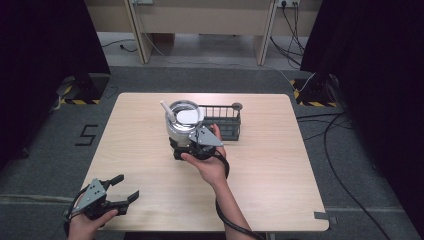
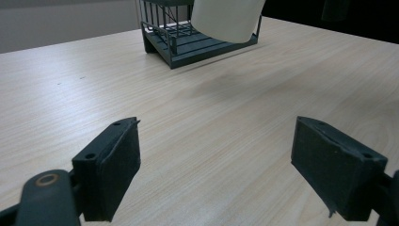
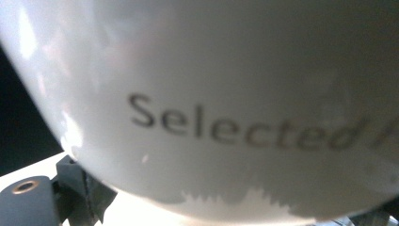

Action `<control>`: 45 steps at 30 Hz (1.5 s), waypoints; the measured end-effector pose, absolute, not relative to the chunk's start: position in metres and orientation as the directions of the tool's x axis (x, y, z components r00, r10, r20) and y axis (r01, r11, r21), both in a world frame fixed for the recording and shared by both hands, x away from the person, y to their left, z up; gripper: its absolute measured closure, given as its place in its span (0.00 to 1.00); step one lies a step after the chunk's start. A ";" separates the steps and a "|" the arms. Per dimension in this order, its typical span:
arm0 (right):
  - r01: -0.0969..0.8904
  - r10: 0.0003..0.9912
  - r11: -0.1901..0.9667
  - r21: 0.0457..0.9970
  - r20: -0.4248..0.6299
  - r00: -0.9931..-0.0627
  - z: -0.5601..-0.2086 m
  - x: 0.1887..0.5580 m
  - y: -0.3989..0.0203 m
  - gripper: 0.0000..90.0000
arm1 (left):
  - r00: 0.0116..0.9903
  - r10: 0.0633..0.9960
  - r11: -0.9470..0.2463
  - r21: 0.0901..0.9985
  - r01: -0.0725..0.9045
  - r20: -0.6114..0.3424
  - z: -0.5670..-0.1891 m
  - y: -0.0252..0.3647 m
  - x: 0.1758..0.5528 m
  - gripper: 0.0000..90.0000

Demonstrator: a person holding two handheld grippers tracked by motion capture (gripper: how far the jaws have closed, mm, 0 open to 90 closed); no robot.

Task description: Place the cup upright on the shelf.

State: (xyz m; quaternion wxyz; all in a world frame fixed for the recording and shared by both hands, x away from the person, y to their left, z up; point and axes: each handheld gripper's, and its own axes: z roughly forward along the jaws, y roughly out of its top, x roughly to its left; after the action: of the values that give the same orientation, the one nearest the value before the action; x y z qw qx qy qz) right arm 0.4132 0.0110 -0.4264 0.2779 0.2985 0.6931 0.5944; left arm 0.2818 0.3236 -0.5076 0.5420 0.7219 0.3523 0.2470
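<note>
Where tongs [image 3: 202, 207] grip — cup [image 3: 211, 94] hiding them

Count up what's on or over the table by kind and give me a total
Grippers: 2, left gripper open near the table's front edge, right gripper shut on the cup.
White cup: 1
Dark wire basket: 1
Total: 4

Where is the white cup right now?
In the high view the white cup is mid-table, held by the right gripper, just left of the dark wire basket.
</note>
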 end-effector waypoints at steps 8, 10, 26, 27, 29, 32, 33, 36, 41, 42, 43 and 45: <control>0.101 0.770 0.120 0.988 -0.028 -0.638 -0.422 0.419 0.000 0.12 | 0.629 0.777 -0.161 0.957 0.242 -0.029 -0.508 0.324 0.282 0.17; 0.111 0.783 0.128 0.986 -0.031 -0.621 -0.422 0.421 -0.004 0.12 | 0.629 0.777 -0.161 0.957 0.242 -0.028 -0.508 0.324 0.282 0.17; 0.143 0.822 0.125 0.982 -0.022 -0.568 -0.417 0.433 -0.022 0.12 | 0.628 0.778 -0.159 0.956 0.245 -0.031 -0.508 0.324 0.282 0.17; 0.144 0.825 0.124 0.982 -0.021 -0.564 -0.417 0.434 -0.023 0.12 | 0.628 0.778 -0.159 0.956 0.245 -0.032 -0.508 0.324 0.282 0.17; 0.148 0.829 0.121 0.982 -0.017 -0.559 -0.416 0.435 -0.025 0.12 | 0.628 0.778 -0.162 0.956 0.245 -0.030 -0.508 0.324 0.282 0.17; 0.150 0.833 0.118 0.982 -0.016 -0.553 -0.414 0.437 -0.028 0.12 | 0.627 0.778 -0.159 0.956 0.246 -0.032 -0.508 0.324 0.282 0.17; 0.150 0.835 0.118 0.982 -0.016 -0.550 -0.414 0.437 -0.028 0.12 | 0.628 0.778 -0.161 0.956 0.246 -0.030 -0.508 0.324 0.282 0.17; 0.153 0.839 0.115 0.982 -0.014 -0.544 -0.412 0.439 -0.030 0.12 | 0.627 0.778 -0.158 0.956 0.246 -0.033 -0.508 0.324 0.282 0.17; 0.157 0.848 0.112 0.981 -0.011 -0.530 -0.409 0.442 -0.033 0.12 | 0.627 0.778 -0.156 0.957 0.246 -0.034 -0.508 0.324 0.282 0.17; 0.161 0.851 0.111 0.981 -0.010 -0.525 -0.408 0.443 -0.034 0.12 | 0.627 0.778 -0.156 0.956 0.247 -0.035 -0.508 0.324 0.282 0.17; 0.163 0.853 0.114 0.980 -0.013 -0.522 -0.408 0.443 -0.034 0.12 | 0.627 0.778 -0.156 0.956 0.247 -0.035 -0.508 0.324 0.282 0.17; 0.163 0.854 0.112 0.980 -0.011 -0.520 -0.407 0.445 -0.035 0.12 | 0.627 0.778 -0.156 0.956 0.247 -0.035 -0.508 0.324 0.282 0.17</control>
State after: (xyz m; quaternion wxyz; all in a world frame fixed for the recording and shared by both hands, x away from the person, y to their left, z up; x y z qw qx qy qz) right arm 0.4453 -0.0353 -0.4069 0.3138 0.3759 0.6764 0.5502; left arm 0.2822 0.3244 -0.5077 0.5436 0.7198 0.3561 0.2444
